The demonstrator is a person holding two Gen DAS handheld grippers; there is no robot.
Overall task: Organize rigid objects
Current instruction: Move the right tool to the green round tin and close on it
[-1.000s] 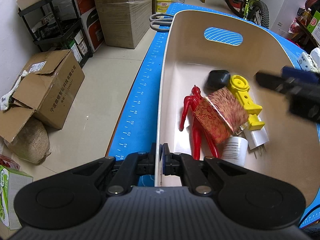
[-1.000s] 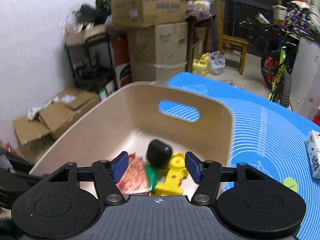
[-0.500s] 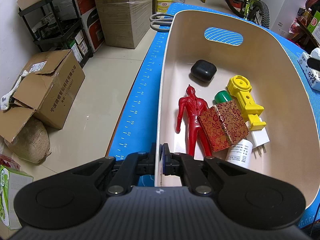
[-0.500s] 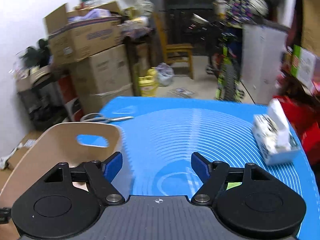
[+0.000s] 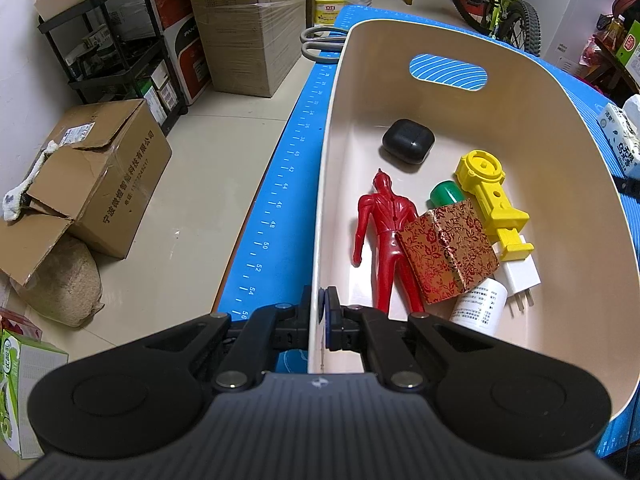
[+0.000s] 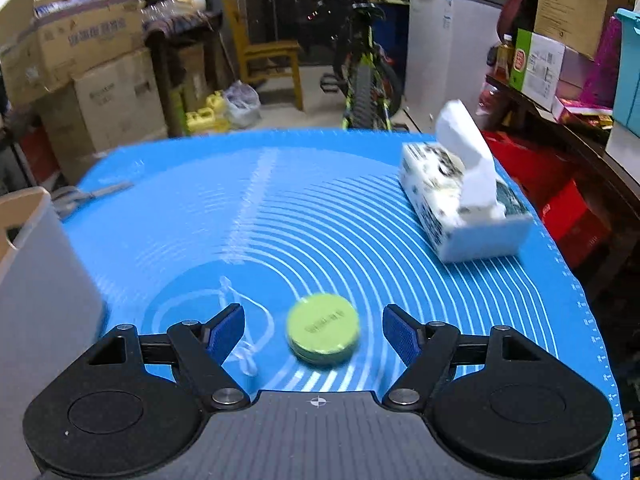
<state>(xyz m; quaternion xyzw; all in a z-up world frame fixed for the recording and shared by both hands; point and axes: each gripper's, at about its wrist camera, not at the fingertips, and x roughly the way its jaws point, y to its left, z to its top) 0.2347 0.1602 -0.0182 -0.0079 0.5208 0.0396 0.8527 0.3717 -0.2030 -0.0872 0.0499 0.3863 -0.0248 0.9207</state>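
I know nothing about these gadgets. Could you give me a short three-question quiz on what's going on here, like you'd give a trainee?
1. True or false: the left gripper is clamped on the rim of the beige bin.
2. Which item lies ahead between the open right gripper fingers?
A. scissors
B. green round tin
C. tissue box
3. Fill in: the patterned box lies partly on the ____ figure.

Key: 1 true; 2 B; 3 red.
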